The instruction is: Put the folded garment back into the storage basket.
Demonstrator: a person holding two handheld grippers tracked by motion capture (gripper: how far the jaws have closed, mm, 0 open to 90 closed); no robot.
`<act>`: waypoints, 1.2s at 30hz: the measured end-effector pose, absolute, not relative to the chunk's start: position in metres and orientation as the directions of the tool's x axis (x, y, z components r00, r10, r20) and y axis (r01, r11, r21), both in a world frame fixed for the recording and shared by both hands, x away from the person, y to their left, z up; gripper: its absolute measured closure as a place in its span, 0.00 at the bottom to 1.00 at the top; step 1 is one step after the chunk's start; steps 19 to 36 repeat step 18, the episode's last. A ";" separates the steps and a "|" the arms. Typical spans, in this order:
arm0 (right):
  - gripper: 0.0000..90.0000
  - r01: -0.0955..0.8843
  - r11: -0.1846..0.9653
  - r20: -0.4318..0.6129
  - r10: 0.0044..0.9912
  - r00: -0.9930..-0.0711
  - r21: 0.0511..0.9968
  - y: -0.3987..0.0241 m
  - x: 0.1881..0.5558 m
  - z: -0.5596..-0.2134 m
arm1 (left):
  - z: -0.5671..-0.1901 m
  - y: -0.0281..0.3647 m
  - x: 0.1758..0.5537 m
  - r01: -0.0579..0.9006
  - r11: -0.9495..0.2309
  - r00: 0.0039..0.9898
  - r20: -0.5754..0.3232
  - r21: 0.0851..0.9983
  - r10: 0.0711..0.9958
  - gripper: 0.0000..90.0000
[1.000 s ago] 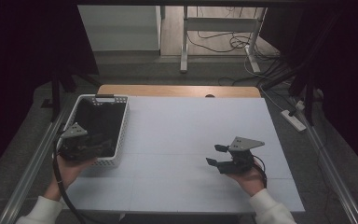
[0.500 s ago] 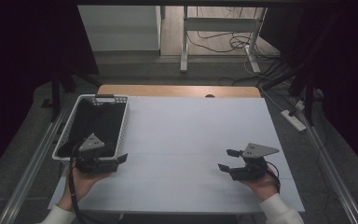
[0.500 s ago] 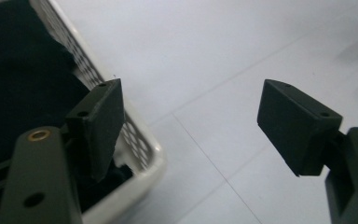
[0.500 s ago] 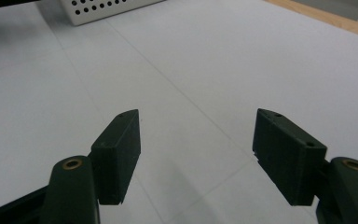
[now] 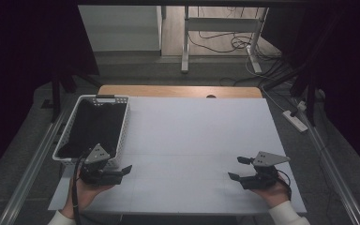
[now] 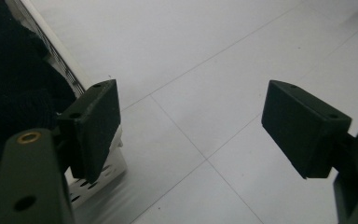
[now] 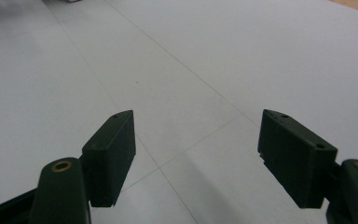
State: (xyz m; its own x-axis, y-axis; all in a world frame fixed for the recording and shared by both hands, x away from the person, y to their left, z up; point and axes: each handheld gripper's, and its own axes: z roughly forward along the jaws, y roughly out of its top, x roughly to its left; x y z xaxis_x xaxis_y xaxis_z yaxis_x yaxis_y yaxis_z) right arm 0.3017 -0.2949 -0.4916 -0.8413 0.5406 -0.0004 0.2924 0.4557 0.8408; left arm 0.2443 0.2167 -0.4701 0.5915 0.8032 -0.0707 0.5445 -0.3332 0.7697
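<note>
A white slatted basket (image 5: 123, 125) stands at the table's left side with a black cloth (image 5: 93, 129) lying in it. My left gripper (image 5: 123, 171) hovers just off the basket's near right corner, over the white tabletop (image 5: 192, 136). Its jaws have just been opening, and it is open with nothing between them. In the left gripper view (image 6: 189, 116) the basket's corner (image 6: 98, 179) and the cloth (image 6: 14, 84) lie at the left. My right gripper (image 5: 236, 168) is low over the near right of the table; its jaws have also just been opening, and it is open with only bare tabletop (image 7: 196, 140) between them.
A wooden strip (image 5: 178, 91) runs along the table's far edge. Beyond it on the floor are desk legs (image 5: 185, 42) and loose cables (image 5: 215, 43). A white power strip (image 5: 296, 120) lies right of the table, and a metal rail (image 5: 33, 164) runs along its left.
My left gripper has come off the basket's near end, towards me and to the right, and its jaws have spread. My right gripper has drifted right and nearer the front edge, opening wider.
</note>
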 end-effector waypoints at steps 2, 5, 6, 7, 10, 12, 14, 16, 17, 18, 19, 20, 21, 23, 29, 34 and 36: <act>0.30 0.290 0.454 -0.003 0.542 -0.841 0.842 -0.296 0.301 -0.492 | -0.471 0.217 0.244 0.546 -0.334 0.590 -0.070 0.768 0.804 0.22; 0.30 0.286 0.454 -0.004 0.539 -0.842 0.844 -0.296 0.300 -0.492 | -0.471 0.217 0.244 0.548 -0.335 0.589 -0.069 0.767 0.805 0.22; 0.30 0.285 0.452 -0.004 0.539 -0.842 0.845 -0.296 0.300 -0.492 | -0.471 0.217 0.244 0.548 -0.334 0.588 -0.069 0.767 0.806 0.22; 0.30 0.282 0.451 -0.005 0.537 -0.843 0.847 -0.297 0.300 -0.491 | -0.471 0.217 0.244 0.548 -0.333 0.587 -0.069 0.767 0.806 0.22; 0.30 0.279 0.450 -0.008 0.537 -0.844 0.848 -0.296 0.300 -0.491 | -0.470 0.217 0.243 0.546 -0.333 0.587 -0.068 0.769 0.807 0.21; 0.30 0.277 0.450 -0.006 0.533 -0.846 0.849 -0.296 0.299 -0.491 | -0.470 0.217 0.243 0.546 -0.333 0.587 -0.067 0.769 0.807 0.21; 0.30 0.274 0.452 -0.009 0.532 -0.847 0.849 -0.295 0.299 -0.491 | -0.470 0.217 0.243 0.545 -0.332 0.587 -0.068 0.769 0.807 0.21; 0.30 0.271 0.449 -0.010 0.531 -0.847 0.851 -0.295 0.299 -0.490 | -0.470 0.217 0.243 0.543 -0.332 0.588 -0.067 0.771 0.806 0.21; 0.30 0.270 0.448 -0.010 0.530 -0.848 0.852 -0.295 0.299 -0.490 | -0.470 0.218 0.243 0.541 -0.332 0.588 -0.065 0.773 0.806 0.21; 0.30 0.270 0.447 -0.011 0.532 -0.847 0.853 -0.295 0.299 -0.489 | -0.470 0.218 0.243 0.540 -0.331 0.588 -0.066 0.773 0.806 0.21; 0.30 0.270 0.447 -0.011 0.532 -0.847 0.853 -0.295 0.299 -0.489 | -0.470 0.218 0.243 0.540 -0.331 0.588 -0.066 0.773 0.806 0.21; 0.30 0.270 0.447 -0.011 0.532 -0.847 0.853 -0.295 0.299 -0.489 | -0.470 0.218 0.243 0.540 -0.331 0.588 -0.066 0.773 0.806 0.21; 0.30 0.270 0.447 -0.011 0.532 -0.847 0.853 -0.295 0.299 -0.489 | -0.470 0.218 0.243 0.540 -0.331 0.588 -0.066 0.773 0.806 0.21; 0.30 0.270 0.447 -0.011 0.532 -0.847 0.853 -0.295 0.299 -0.489 | -0.470 0.218 0.243 0.540 -0.331 0.588 -0.066 0.773 0.806 0.21; 0.30 0.270 0.447 -0.011 0.532 -0.847 0.853 -0.295 0.299 -0.489 | -0.470 0.218 0.243 0.540 -0.331 0.588 -0.066 0.773 0.806 0.21; 0.30 0.270 0.447 -0.011 0.532 -0.847 0.853 -0.295 0.299 -0.489 | -0.470 0.218 0.243 0.540 -0.331 0.588 -0.066 0.773 0.806 0.21; 0.30 0.270 0.447 -0.011 0.532 -0.847 0.853 -0.295 0.299 -0.489 | -0.470 0.218 0.243 0.540 -0.331 0.588 -0.066 0.773 0.806 0.21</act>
